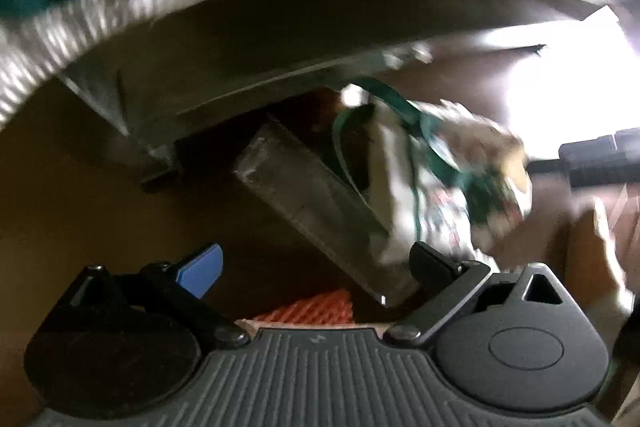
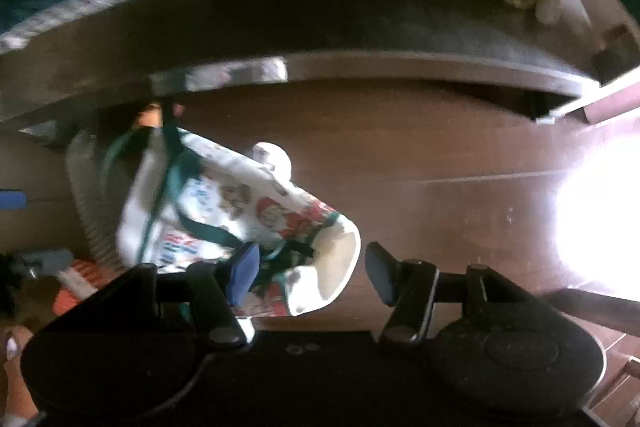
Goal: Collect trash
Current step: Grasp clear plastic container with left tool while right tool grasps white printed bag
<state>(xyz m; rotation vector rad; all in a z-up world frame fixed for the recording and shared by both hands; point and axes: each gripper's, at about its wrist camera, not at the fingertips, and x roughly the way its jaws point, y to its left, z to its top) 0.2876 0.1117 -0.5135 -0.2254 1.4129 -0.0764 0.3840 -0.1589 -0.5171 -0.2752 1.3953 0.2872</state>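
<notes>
On the left, the left gripper [image 1: 316, 269] stands wide apart and holds nothing; between its fingers there is only dark floor [image 1: 80, 187] and a scrap of orange mesh [image 1: 316, 309] close under the camera. The thing to collect, a printed paper wrapper [image 1: 448, 183] with green bands, lies ahead and to the right of this gripper, its near edge just beside the right finger [image 1: 434, 269], partly over a grey box [image 1: 304, 195]. It sits on the floor under the edge of a bed or sofa whose woven hem [image 1: 120, 7] arches across the top of the view. From the right wrist view, the wrapper [image 2: 240, 211] runs slantwise from upper left, where its green strings go under the furniture edge, down to lower right, where its pale open end comes into the gap of the right gripper [image 2: 308, 267]. That gripper is also spread wide and holds nothing: the blue pad of its left finger [image 2: 242, 273] overlaps the wrapper's lower edge, though blur hides whether they touch, and the other finger stands apart over bare brown floor [image 2: 440, 155]. I judge the right gripper the nearer one; closing across the wrapper's short width, at that lower end, looks like the grasp on offer.
</notes>
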